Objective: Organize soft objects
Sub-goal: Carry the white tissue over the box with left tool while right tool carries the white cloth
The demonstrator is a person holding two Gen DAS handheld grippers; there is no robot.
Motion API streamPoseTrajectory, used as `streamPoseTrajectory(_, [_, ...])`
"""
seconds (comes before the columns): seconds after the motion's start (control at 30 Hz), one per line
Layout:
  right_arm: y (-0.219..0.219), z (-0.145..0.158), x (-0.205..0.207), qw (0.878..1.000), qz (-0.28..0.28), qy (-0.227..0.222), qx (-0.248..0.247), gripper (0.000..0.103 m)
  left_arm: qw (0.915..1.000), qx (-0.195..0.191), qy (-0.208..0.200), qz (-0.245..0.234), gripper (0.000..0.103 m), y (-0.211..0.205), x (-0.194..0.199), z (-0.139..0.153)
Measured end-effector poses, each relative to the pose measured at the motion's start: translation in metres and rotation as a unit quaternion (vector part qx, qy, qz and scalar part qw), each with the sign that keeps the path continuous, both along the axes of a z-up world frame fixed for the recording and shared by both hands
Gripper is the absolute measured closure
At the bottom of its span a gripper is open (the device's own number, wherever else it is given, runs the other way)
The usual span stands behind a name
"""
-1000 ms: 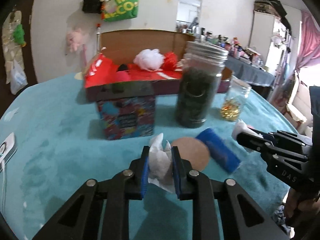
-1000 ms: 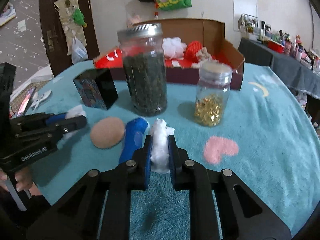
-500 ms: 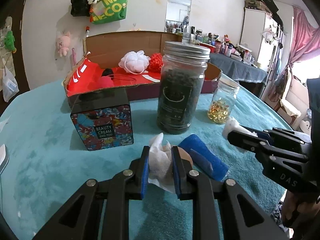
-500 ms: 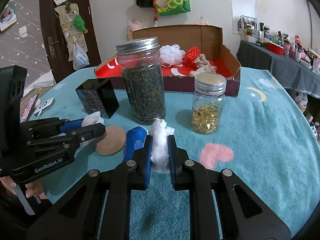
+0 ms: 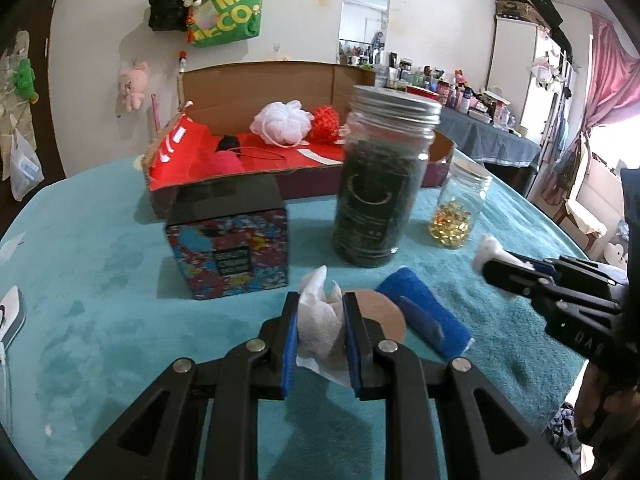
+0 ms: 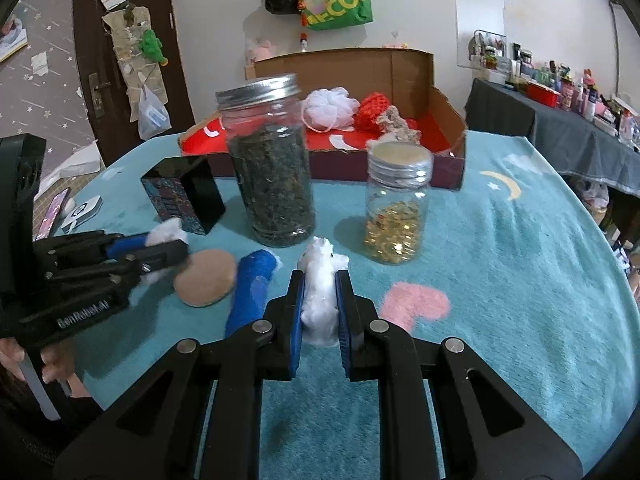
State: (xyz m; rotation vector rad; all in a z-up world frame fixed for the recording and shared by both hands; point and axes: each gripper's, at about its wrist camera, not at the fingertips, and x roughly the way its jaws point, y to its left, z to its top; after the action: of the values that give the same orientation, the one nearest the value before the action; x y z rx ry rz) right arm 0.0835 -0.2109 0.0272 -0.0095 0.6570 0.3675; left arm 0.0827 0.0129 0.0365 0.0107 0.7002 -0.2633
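Observation:
My left gripper [image 5: 320, 308] is shut on a crumpled white tissue [image 5: 320, 320], held above the teal table cover; it shows at the left in the right wrist view [image 6: 166, 248]. My right gripper [image 6: 320, 284] is shut on a white cotton wad [image 6: 320, 296]; it shows at the right in the left wrist view [image 5: 490, 258]. A round tan pad [image 6: 206, 278] and a blue roll [image 6: 250, 288] lie on the table between the grippers. An open cardboard box [image 5: 280, 80] with a red lining at the back holds a white mesh puff [image 5: 282, 122] and red knitted pieces [image 5: 328, 124].
A tall jar of dark leaves [image 6: 270, 164], a small jar of gold capsules [image 6: 396, 216] and a patterned black-topped box [image 5: 228, 240] stand between the grippers and the cardboard box. A phone [image 6: 52, 216] lies at the table's left edge.
Both grippers have risen a little while holding their white pieces. The view has shifted so the jars and box sit lower and farther.

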Motion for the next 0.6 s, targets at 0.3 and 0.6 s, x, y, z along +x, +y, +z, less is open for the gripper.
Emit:
streamPoseTrajectory(0.3, [-0.036,-0.002,0.005,0.999,-0.045,0.015,0.008,0.089,0.9995,0.002,0.017,0.028,0.081,0.038,0.0,-0.003])
streamPoseTrajectory(0.6, [-0.057,-0.007,0.014,0.997,-0.065,0.043,0.01,0.089,0.9974,0.018,0.036,0.059,0.081,0.075,0.005,-0.009])
